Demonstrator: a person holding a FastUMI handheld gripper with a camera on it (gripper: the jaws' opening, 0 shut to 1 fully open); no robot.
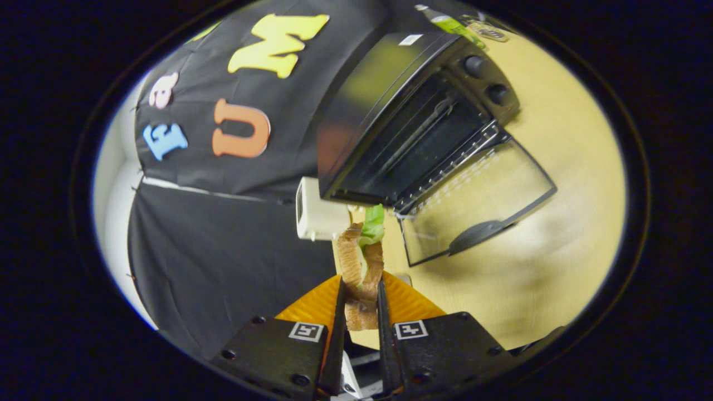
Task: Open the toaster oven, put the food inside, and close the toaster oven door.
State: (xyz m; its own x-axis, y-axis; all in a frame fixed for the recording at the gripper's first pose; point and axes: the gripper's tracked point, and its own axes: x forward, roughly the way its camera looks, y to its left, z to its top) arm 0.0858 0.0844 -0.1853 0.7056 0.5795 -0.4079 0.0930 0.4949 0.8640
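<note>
The gripper (pixel 360 301) is clamping a sandwich (pixel 361 267) between its two fingers, both dark pads pressing on the bread from either side. The sandwich is sticking out ahead of the fingertips: coarse brown bread slices, ridged at the crust, with a ruffled green lettuce leaf (pixel 372 225) poking from the far end.

Just beyond it a small white boxy appliance (pixel 317 217) is sitting on the pale wooden worktop (pixel 568 167), touching or nearly touching the corner of the toaster oven (pixel 412 117).

The toaster oven is standing with its door (pixel 473 200) already dropped fully open, a clear glass pane in a thin black frame with a dark curved handle. Inside, a wire rack (pixel 445 167) of thin bright rods is showing at the mouth of the glossy black metal box; two round knobs (pixel 484 78) are lining one side.

The step in hand appears to be carrying the food in. Doing it well probably means keeping the squeeze gentle, since soft bread crushes, approaching level over the open door and clearing the white appliance.
</note>
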